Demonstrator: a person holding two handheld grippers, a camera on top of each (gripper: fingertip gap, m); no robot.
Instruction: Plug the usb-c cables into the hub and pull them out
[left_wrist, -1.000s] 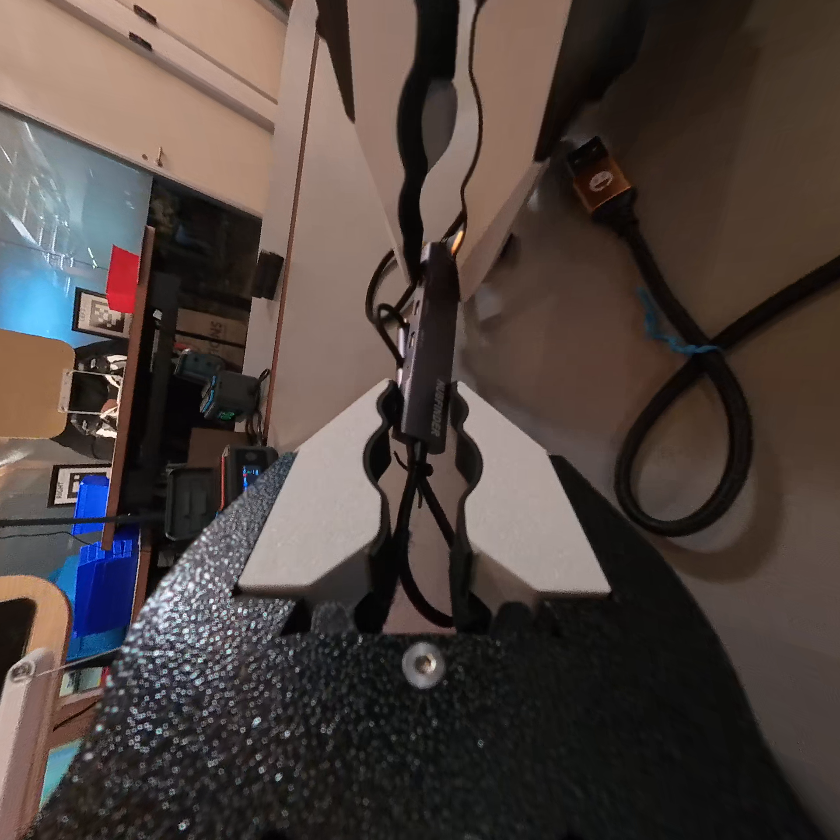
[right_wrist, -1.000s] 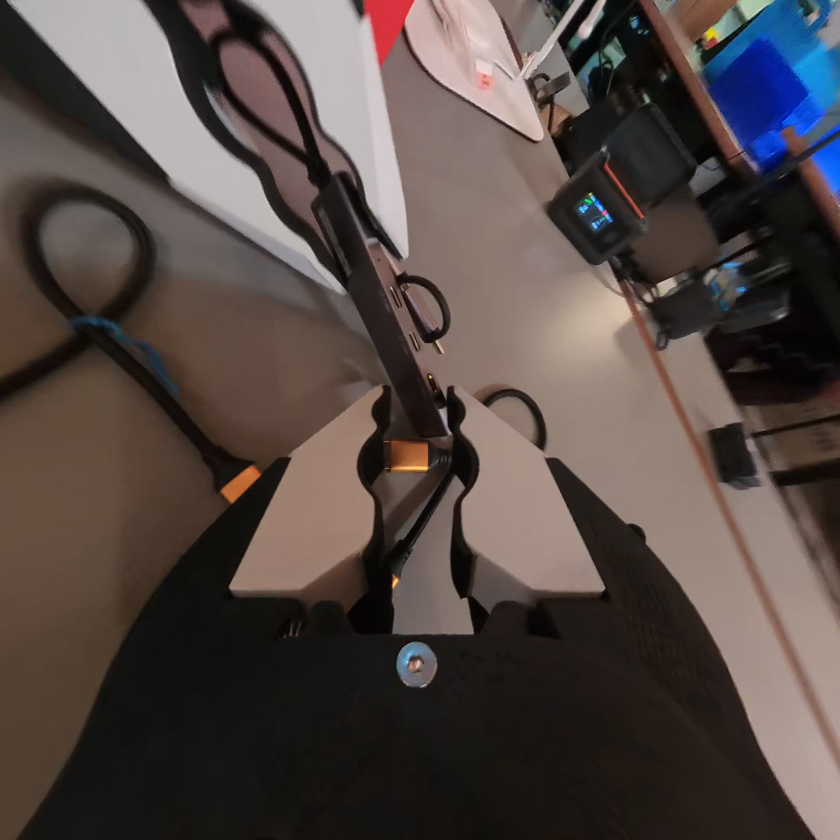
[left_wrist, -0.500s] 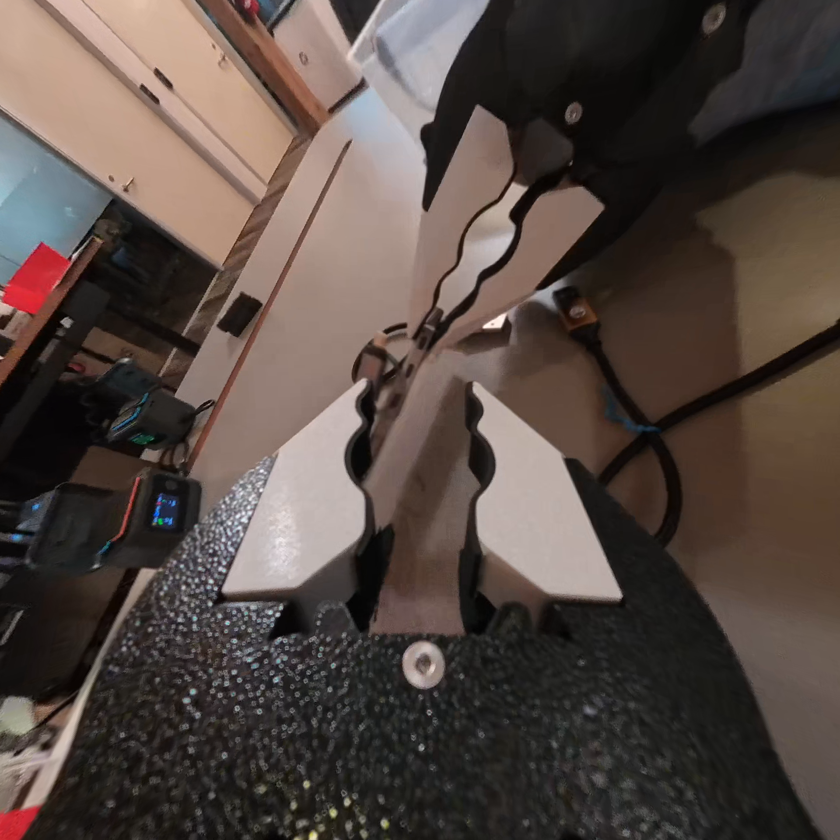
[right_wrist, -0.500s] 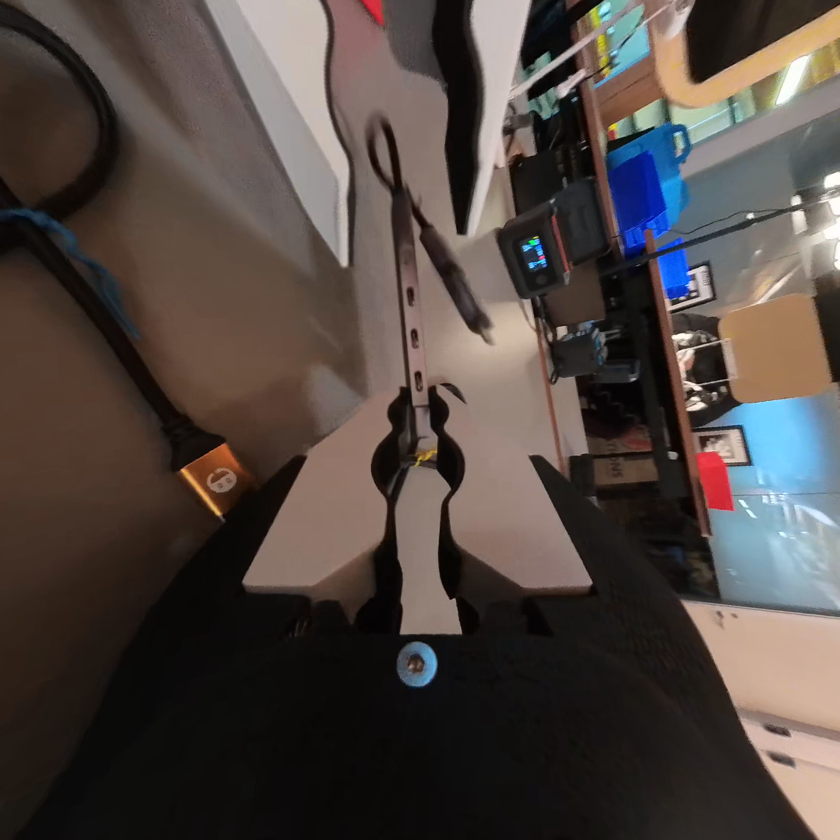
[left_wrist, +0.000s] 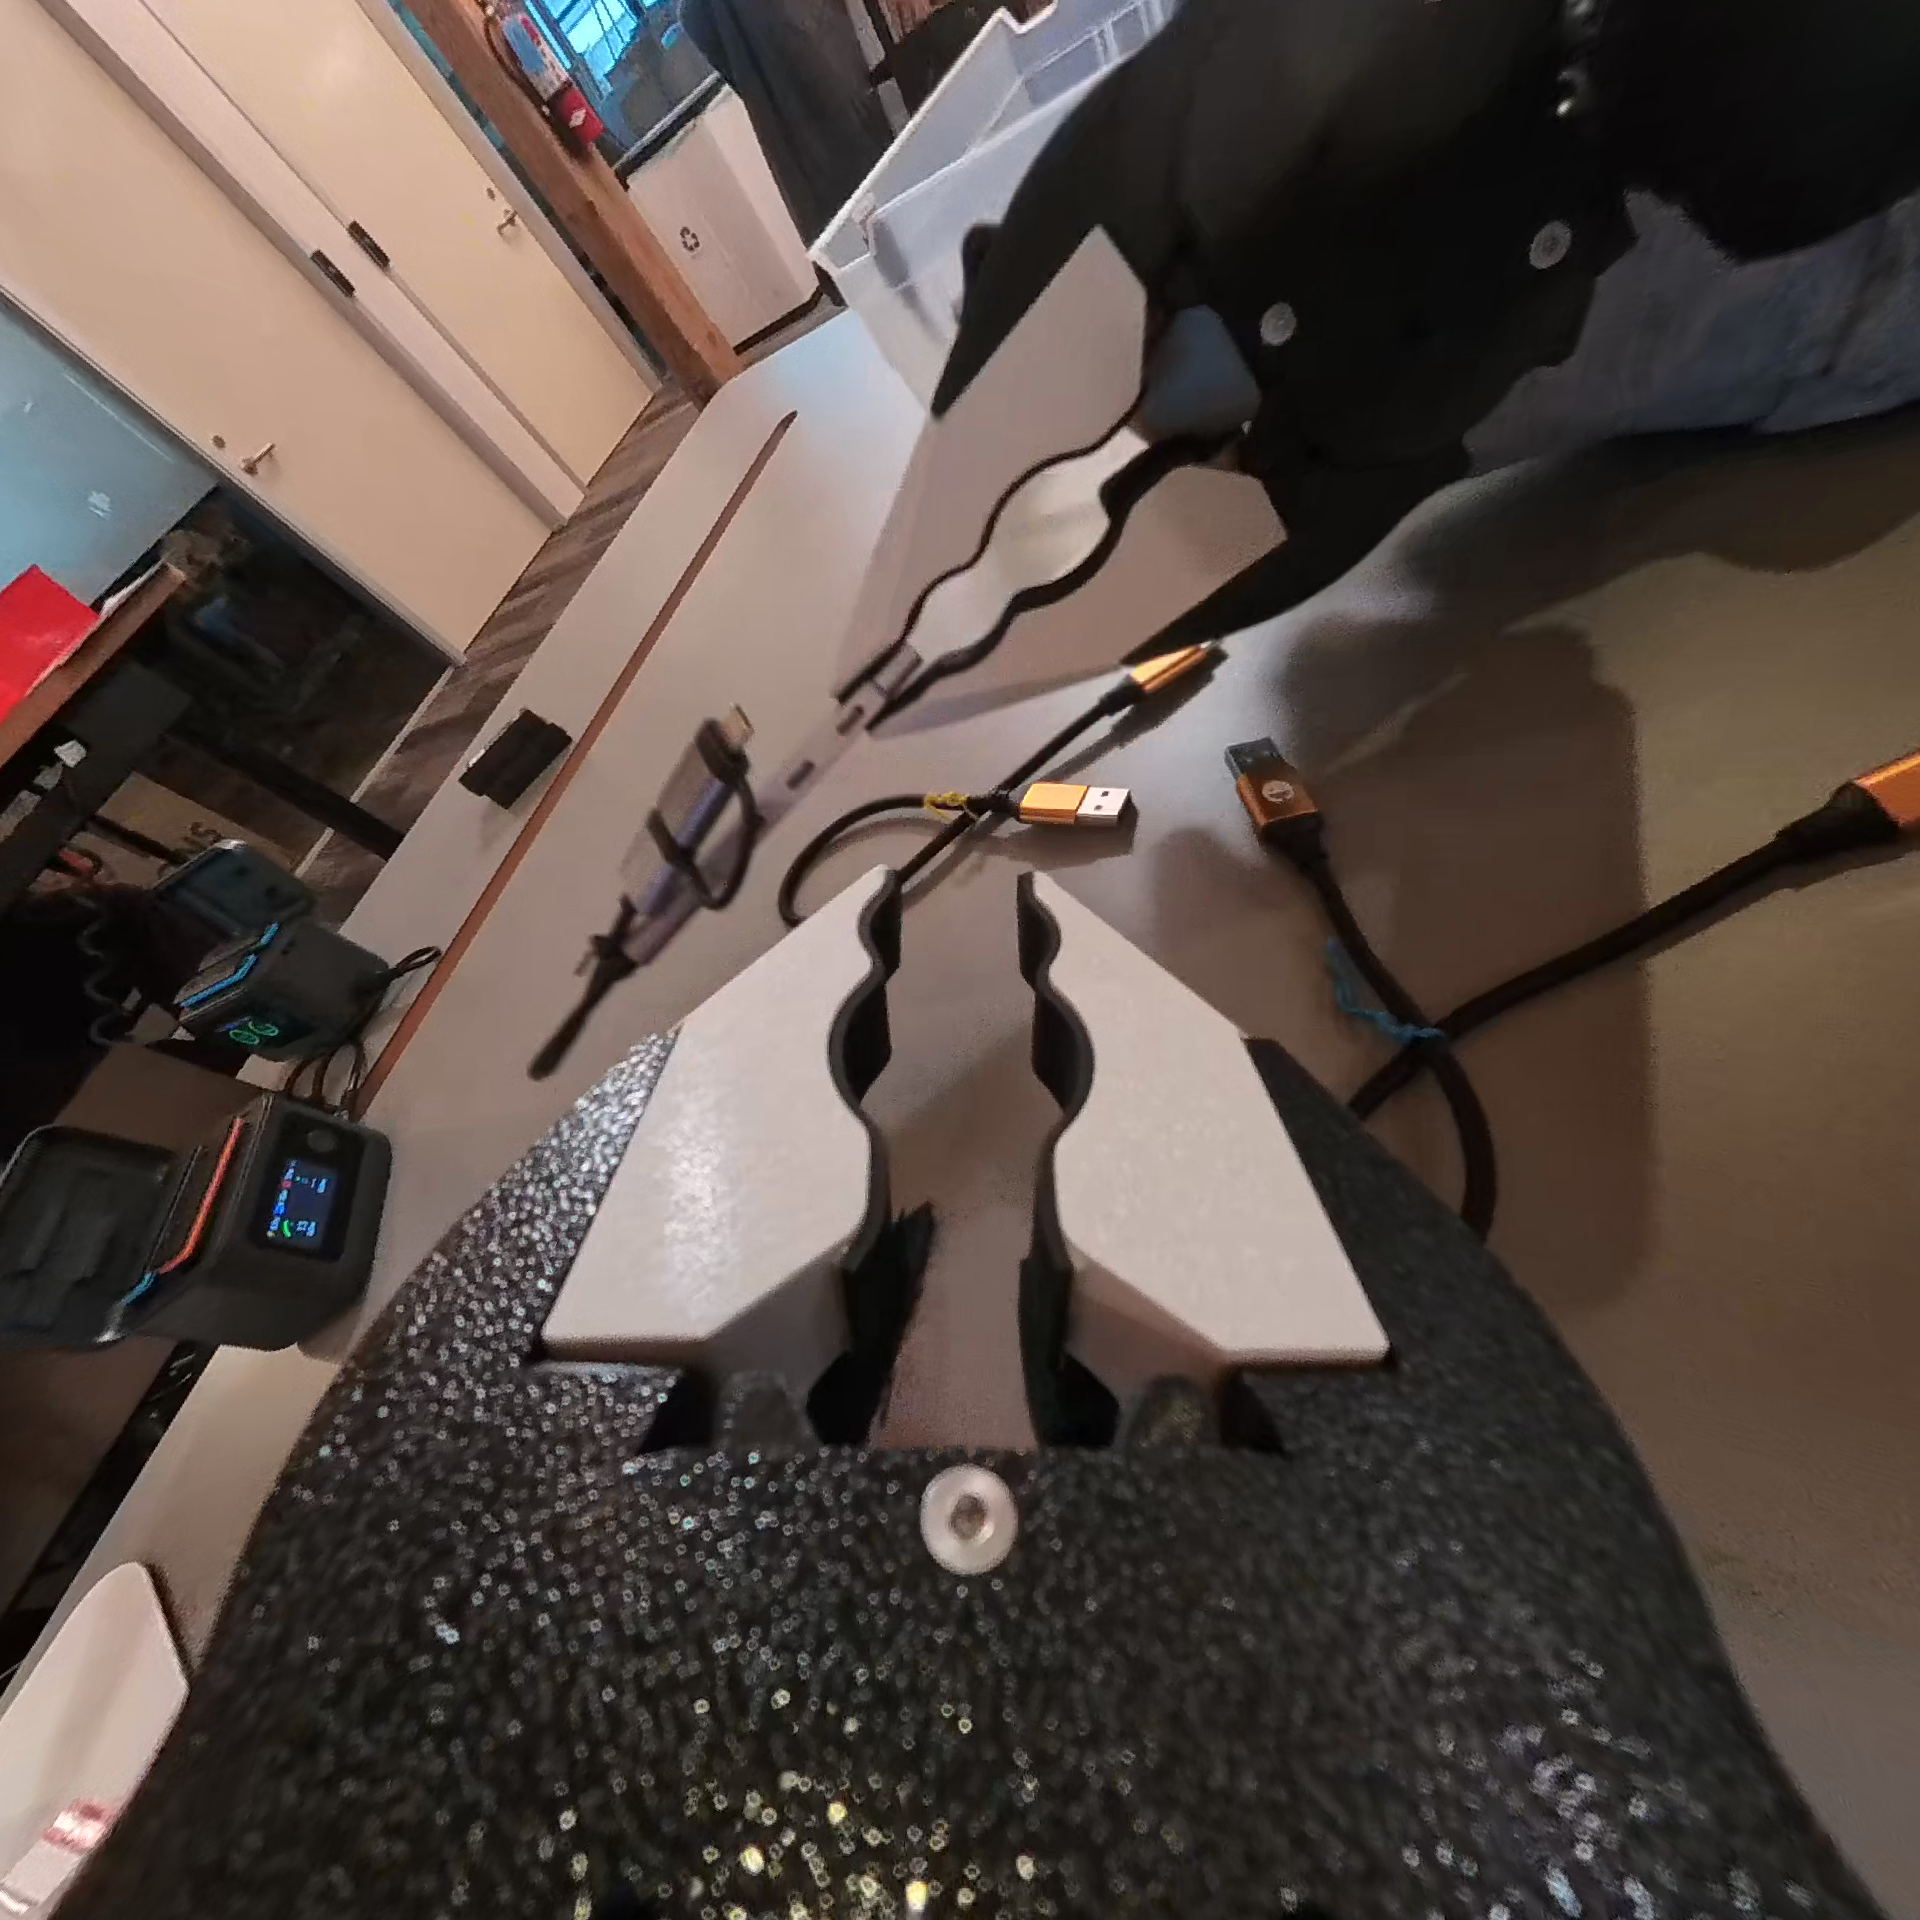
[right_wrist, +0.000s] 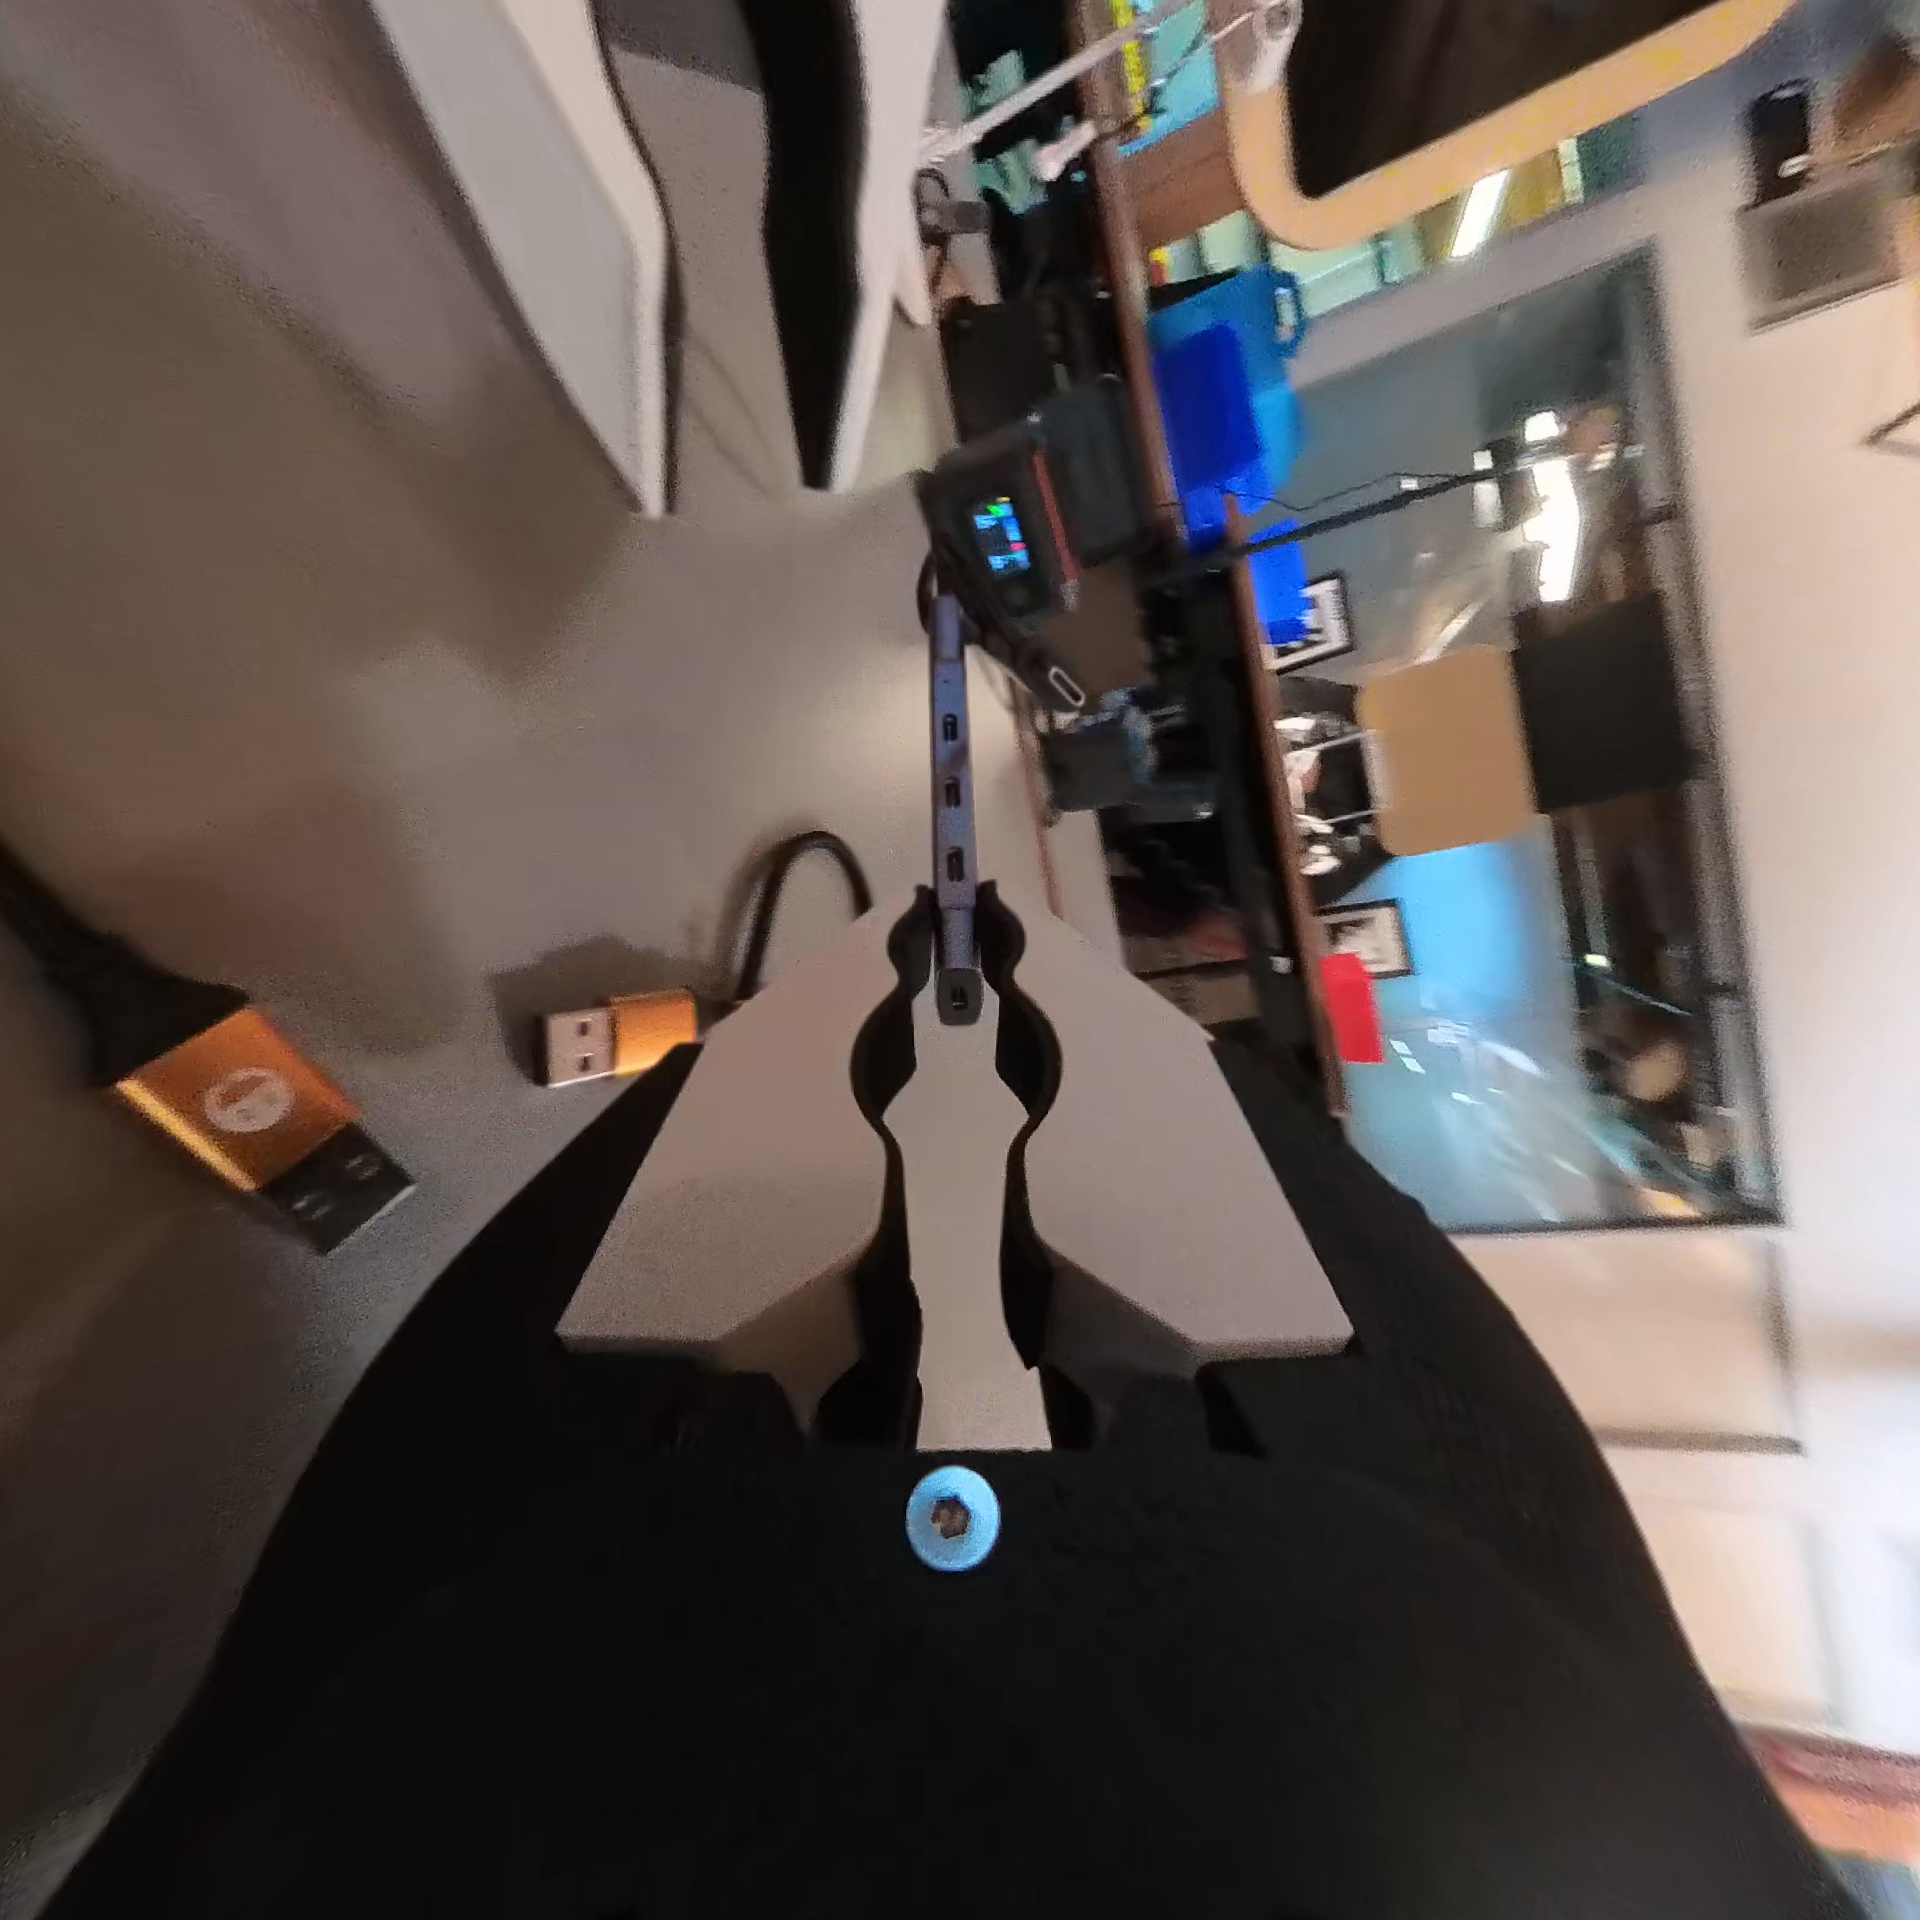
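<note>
Releasing its hold since a moment ago, the left gripper (left_wrist: 954, 914) now hangs parted and empty above the counter (left_wrist: 1558, 1299), its thin cable (left_wrist: 1075, 805) lying unplugged ahead, so a pull-out looks finished. Right wrist view: the right gripper (right_wrist: 954, 920), rolled sideways, stays clamped on the hub (right_wrist: 954, 790), ports bare.

Loose cables (left_wrist: 1049, 805) and hub (left_wrist: 681, 826) across the table (left_wrist: 1714, 1195) ahead.
</note>
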